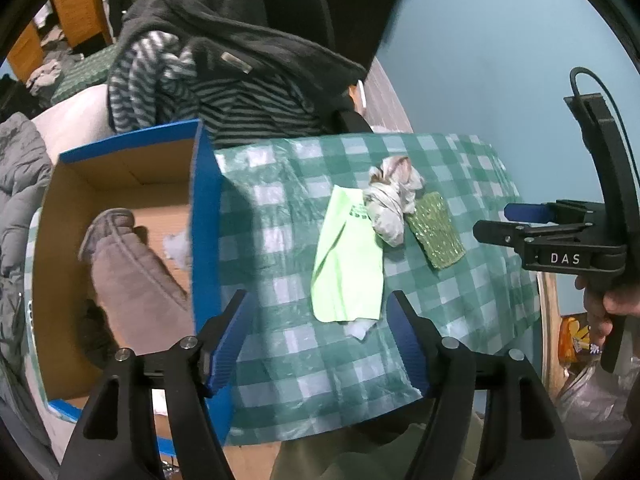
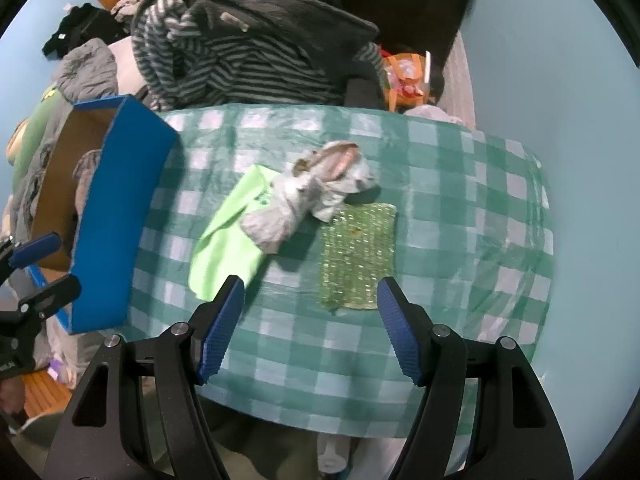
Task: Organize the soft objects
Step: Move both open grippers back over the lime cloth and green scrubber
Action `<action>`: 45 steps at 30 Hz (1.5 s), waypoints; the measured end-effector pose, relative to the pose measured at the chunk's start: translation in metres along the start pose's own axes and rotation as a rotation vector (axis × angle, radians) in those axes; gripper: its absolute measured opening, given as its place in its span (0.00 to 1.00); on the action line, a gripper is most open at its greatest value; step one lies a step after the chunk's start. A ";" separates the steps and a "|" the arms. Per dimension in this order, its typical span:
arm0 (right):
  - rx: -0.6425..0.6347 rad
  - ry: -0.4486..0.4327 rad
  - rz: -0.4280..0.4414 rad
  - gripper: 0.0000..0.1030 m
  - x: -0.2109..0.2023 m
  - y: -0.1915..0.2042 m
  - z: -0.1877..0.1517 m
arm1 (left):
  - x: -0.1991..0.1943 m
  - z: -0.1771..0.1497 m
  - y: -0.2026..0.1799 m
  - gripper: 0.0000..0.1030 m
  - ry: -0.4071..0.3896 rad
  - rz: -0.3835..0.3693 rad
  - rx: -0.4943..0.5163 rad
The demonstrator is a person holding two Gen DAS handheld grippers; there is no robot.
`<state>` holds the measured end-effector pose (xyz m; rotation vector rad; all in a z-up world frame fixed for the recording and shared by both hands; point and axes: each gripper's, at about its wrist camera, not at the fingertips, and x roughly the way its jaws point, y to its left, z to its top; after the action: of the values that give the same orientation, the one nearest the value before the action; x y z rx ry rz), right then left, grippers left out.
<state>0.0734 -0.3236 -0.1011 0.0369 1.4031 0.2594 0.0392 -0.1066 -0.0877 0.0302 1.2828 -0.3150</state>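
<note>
Both grippers hang released above the near edge of the checked tablecloth [image 2: 460,184]: the left gripper [image 1: 320,340] by the blue box [image 1: 206,216], the right gripper [image 2: 310,328] further right, jaws spread on nothing. Beyond them, mid-table, lie a light green cloth [image 2: 224,236] and a sequined green pouch [image 2: 358,256], with a grey rabbit toy [image 2: 308,196] overlapping the cloth. At the left edge, the box holds a brownish-grey plush item [image 1: 132,276].

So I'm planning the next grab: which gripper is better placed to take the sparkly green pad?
The right gripper, probably. Its open fingers hover above the sparkly green pad, which lies right of the grey plush toy. The left gripper, also open, points at the light green cloth near the blue box.
</note>
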 end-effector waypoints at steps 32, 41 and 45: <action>0.017 0.084 0.011 0.68 0.076 -0.042 0.007 | 0.120 0.021 -0.041 0.77 0.174 -0.012 -0.008; 0.021 0.095 0.011 0.68 0.090 -0.044 0.011 | 0.145 0.026 -0.052 0.77 0.198 0.071 0.046; 0.020 0.097 0.011 0.68 0.093 -0.042 0.011 | 0.152 0.029 -0.054 0.77 0.203 0.088 0.056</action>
<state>0.1044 -0.3441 -0.1971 0.0491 1.5023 0.2585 0.0902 -0.1964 -0.2150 0.1699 1.4685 -0.2771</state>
